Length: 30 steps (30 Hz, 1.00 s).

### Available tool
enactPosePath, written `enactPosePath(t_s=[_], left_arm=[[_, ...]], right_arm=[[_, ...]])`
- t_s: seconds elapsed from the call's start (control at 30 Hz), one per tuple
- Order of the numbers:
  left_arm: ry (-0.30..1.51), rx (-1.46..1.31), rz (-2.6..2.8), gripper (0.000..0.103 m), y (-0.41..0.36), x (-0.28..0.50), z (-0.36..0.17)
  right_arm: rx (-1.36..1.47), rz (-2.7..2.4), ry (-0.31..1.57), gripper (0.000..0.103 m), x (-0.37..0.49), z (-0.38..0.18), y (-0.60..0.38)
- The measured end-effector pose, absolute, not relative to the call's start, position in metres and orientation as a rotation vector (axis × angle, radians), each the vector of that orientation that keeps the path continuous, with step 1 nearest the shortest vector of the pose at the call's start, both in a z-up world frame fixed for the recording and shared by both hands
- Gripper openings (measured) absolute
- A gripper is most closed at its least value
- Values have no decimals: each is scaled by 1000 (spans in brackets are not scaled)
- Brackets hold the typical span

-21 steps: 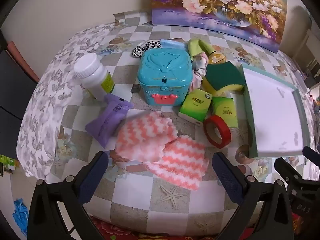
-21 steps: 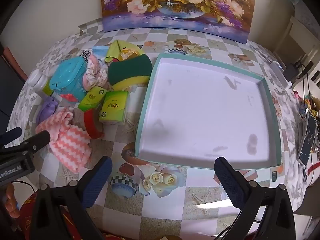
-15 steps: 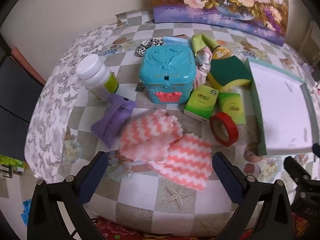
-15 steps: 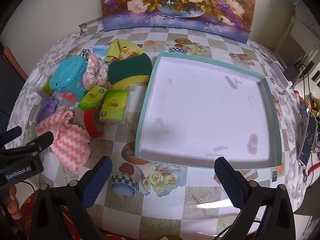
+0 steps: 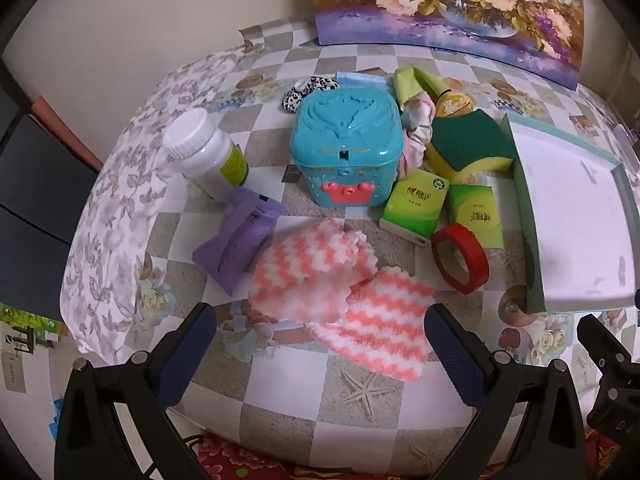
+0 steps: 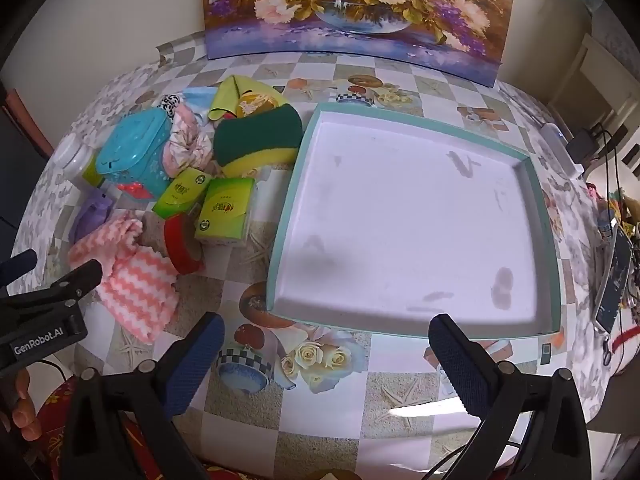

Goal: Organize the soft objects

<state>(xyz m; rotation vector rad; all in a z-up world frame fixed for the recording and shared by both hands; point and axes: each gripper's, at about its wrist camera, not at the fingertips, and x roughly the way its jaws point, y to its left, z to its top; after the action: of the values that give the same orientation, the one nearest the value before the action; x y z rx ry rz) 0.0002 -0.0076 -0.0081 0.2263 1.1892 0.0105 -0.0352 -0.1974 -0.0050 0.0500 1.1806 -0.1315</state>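
A pink-and-white zigzag cloth (image 5: 340,288) lies crumpled at the table's front, just ahead of my open, empty left gripper (image 5: 320,356); it also shows in the right wrist view (image 6: 132,280). Behind it lie a green-and-yellow sponge (image 5: 468,148), a pink scrunchie (image 5: 418,128), a yellow-green cloth (image 5: 416,80) and a leopard-print scrunchie (image 5: 306,90). My right gripper (image 6: 326,354) is open and empty, above the front edge of the empty teal-rimmed white tray (image 6: 540,208).
A teal plastic box (image 5: 346,152), a white pill bottle (image 5: 204,156), a purple packet (image 5: 236,240), two green tissue packs (image 5: 414,200), and a red tape roll (image 5: 460,258) crowd the cloths. A flower painting (image 6: 356,12) leans at the back. Cables and a phone (image 6: 614,276) lie far right.
My left gripper has drifted slightly left and back from the pile, so the scene sits a little further right in its view. The right gripper has barely moved. Nothing was grasped.
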Motion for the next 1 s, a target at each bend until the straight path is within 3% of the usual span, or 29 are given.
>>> enactPosePath(t_s=[1.0], left_arm=[[1211, 185, 56, 103, -1, 3, -12]], right_arm=[[49, -130, 1180, 103, -35, -4, -198]])
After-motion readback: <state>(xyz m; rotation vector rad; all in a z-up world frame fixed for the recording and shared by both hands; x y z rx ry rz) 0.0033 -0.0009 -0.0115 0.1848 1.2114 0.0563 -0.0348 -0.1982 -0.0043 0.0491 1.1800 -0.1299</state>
